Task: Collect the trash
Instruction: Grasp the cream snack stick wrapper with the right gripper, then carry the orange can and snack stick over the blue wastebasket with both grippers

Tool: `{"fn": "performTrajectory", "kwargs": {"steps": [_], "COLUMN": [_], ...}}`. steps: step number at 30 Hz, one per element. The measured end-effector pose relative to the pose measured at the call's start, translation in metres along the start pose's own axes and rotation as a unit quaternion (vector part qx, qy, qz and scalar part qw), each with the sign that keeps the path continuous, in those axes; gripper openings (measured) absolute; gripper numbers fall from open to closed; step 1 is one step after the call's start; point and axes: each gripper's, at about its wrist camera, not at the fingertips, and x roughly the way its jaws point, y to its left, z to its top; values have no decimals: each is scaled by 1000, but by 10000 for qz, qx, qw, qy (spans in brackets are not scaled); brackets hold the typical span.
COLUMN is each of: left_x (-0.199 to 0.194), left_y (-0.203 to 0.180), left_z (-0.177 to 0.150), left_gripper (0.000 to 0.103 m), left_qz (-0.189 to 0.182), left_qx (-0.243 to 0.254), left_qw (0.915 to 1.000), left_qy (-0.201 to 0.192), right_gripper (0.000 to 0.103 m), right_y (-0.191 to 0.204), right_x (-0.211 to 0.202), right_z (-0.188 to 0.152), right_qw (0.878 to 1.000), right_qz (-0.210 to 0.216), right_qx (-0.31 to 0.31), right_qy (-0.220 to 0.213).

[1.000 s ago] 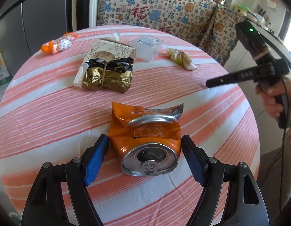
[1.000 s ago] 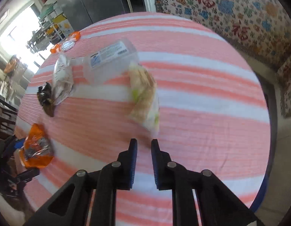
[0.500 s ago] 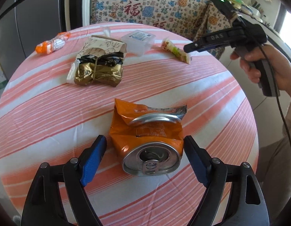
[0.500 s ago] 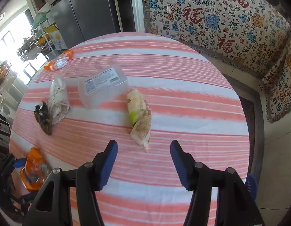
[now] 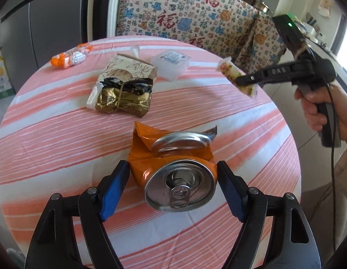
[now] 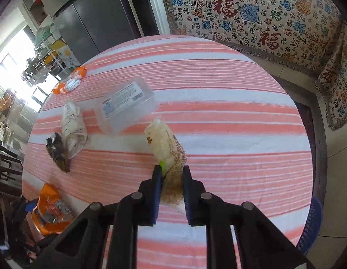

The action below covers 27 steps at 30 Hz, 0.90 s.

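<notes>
orange crushed can (image 5: 173, 168) sits between left tool (image 5: 173, 174) pads — touching both.

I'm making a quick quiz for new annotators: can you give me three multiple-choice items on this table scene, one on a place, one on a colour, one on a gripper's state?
1. Where is the crushed can?
A. between the left gripper's fingers
B. beside the clear plastic box
C. on the floor

2. What colour are the table's stripes?
A. green and yellow
B. orange-pink and white
C. blue and grey

3. What is the right gripper doing?
A. hanging open
B. shut on nothing
C. shut on the pale snack wrapper

Answers: 1 A, both blue pads flank the can. 2 B, seen in both views. 3 C, the pads pinch the wrapper's near end.
</notes>
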Motion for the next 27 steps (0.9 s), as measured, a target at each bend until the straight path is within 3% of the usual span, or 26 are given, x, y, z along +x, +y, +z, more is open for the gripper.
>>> {"fn": "performTrajectory", "kwargs": {"steps": [13, 20, 22, 24, 27], "left_x": [0, 18, 21, 21, 25], "left_y": [-53, -61, -61, -62, -64], "left_z": [-3, -21, -26, -27, -24], "left_gripper": [80, 81, 83, 96, 99], "left_qz": [-73, 70, 113, 195, 199], "left_qx": [170, 272, 324, 400, 461], "left_qw": [9998, 9991, 9985, 9981, 9972], "left_qy": [-82, 311, 417, 434, 547], "right_gripper": [18, 18, 18, 18, 18], "right_y": [-14, -25, -23, -20, -15], "right_x": [-62, -61, -60, -61, -63], "right_z": [-106, -131, -137, -141, -146], "right_qw": [9995, 9996, 9996, 9995, 9993], "right_qz": [158, 126, 130, 156, 182], "right_qx": [24, 25, -17, -49, -108], "right_qy": [-286, -250, -247, -271, -322]}}
